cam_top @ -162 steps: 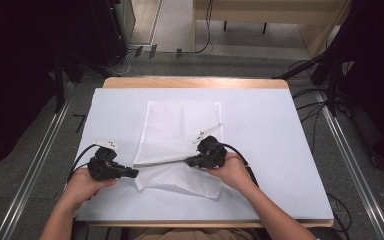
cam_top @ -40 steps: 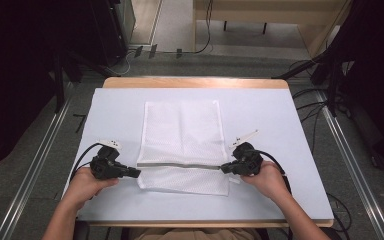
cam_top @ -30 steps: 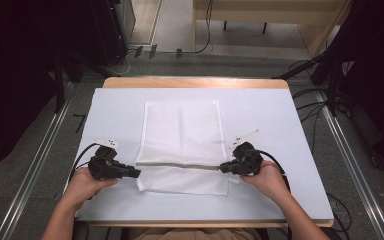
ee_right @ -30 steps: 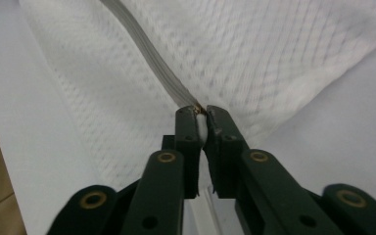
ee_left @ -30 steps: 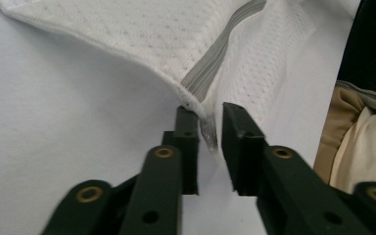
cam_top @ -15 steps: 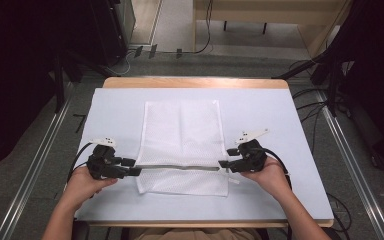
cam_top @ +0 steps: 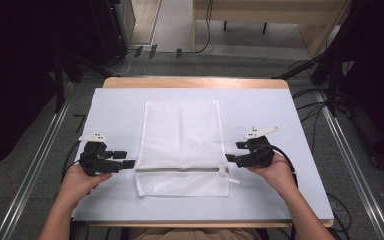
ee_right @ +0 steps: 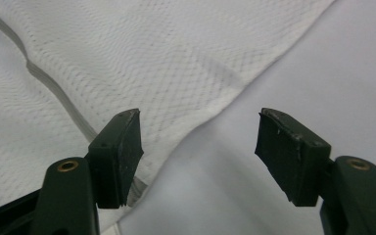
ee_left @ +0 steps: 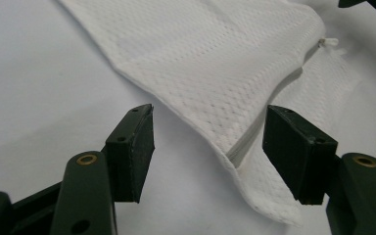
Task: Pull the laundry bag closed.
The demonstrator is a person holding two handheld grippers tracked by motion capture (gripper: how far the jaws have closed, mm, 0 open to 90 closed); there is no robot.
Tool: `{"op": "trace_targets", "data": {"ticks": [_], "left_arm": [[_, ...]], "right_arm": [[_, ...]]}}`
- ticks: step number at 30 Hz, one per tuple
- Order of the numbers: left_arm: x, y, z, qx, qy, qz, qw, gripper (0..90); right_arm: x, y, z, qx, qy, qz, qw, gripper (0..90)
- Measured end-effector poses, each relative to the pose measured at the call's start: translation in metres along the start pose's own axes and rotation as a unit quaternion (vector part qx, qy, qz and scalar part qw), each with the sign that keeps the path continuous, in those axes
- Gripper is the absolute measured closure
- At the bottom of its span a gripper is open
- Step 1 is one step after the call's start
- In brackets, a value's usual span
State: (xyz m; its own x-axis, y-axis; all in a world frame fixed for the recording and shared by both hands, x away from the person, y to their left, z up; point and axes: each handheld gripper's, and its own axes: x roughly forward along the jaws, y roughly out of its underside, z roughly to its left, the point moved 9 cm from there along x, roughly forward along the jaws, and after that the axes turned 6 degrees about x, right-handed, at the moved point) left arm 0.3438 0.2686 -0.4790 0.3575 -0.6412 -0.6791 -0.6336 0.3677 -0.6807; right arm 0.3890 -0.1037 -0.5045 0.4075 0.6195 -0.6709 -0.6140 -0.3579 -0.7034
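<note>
A white mesh bag lies flat on the bench. The left hand-held gripper and right hand-held gripper flank it, jaws spread wide, holding nothing.

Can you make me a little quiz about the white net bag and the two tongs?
1. True or false: the left tongs are squeezing the mesh bag.
2. What runs across the bag near its front edge?
3. Pick one. The right tongs are: A) shut on the bag, B) open beside the bag, C) lying on the floor.

Key:
1. False. Their jaws stand apart with the bag's corner between them, not pinched.
2. A zipper, closed, with its pull at the right end.
3. B. They sit open at the bag's right edge, on the white table cover.
</note>
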Motion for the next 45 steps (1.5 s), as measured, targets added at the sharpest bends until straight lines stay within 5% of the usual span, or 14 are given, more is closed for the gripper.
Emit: {"op": "trace_targets", "data": {"ticks": [22,33,45], "left_arm": [[-0.009,0.009,0.037,-0.029,-0.080,-0.008,0.9963,32.5],[-0.008,0.011,0.048,-0.040,-0.101,-0.012,0.9940,30.3],[-0.005,0.011,0.050,-0.030,-0.115,-0.006,0.9928,29.0]], "right_arm": [[-0.017,0.005,-0.055,0.031,0.066,-0.034,0.9967,28.7],[-0.015,0.010,-0.060,0.031,0.071,-0.030,0.9965,26.7],[-0.013,0.011,-0.063,0.037,0.075,-0.027,0.9961,26.5]]}}
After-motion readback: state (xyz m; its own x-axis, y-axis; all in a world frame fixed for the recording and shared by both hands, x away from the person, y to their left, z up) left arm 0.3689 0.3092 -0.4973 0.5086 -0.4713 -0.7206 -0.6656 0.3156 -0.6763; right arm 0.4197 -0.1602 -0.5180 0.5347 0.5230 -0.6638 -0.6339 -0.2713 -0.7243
